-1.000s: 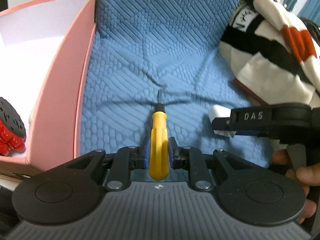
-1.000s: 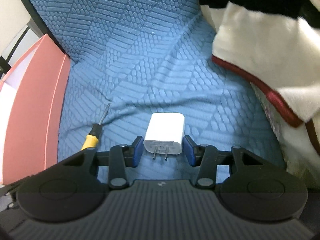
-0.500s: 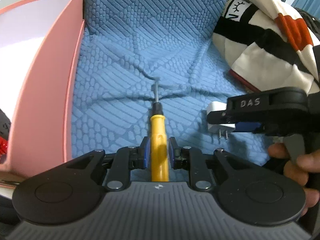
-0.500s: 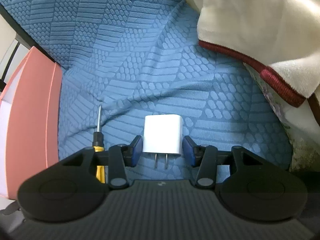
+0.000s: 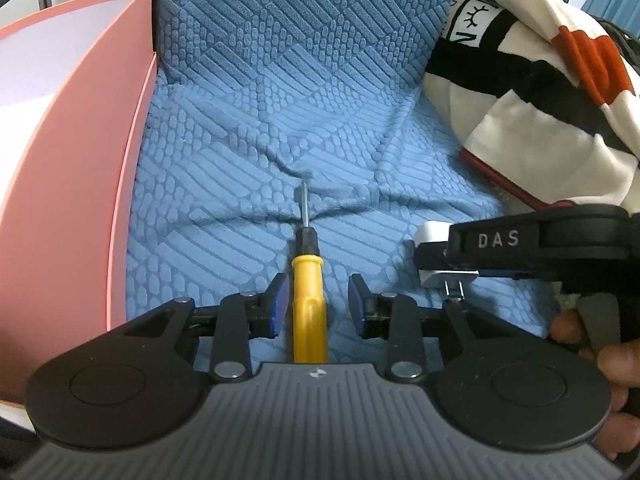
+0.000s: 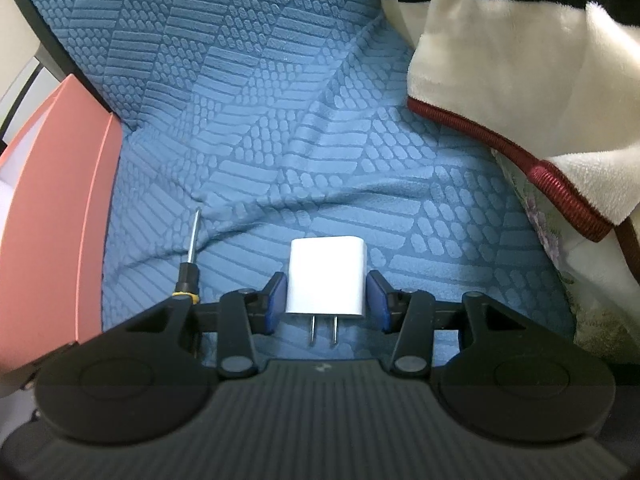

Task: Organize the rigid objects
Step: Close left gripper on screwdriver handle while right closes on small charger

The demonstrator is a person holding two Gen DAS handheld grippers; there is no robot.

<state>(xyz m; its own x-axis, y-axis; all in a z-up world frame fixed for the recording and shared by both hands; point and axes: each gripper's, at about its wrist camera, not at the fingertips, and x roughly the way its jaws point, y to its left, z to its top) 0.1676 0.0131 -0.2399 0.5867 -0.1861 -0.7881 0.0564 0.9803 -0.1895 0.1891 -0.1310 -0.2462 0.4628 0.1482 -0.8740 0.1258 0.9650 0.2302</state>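
Two grippers are seen over the blue cushion (image 5: 248, 184). The left gripper (image 5: 318, 304) is held with fingers apart around the screwdriver (image 5: 307, 288), beside the pink box (image 5: 80, 184). The right gripper (image 6: 326, 306) straddles the white charger (image 6: 326, 276), fingers apart, near the blanket (image 6: 500, 92) edge.

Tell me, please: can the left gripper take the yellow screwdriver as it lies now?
Probably yes. The left gripper is open, with the screwdriver handle already between its fingers, nothing covering it. The right gripper stays beside, around the white charger.
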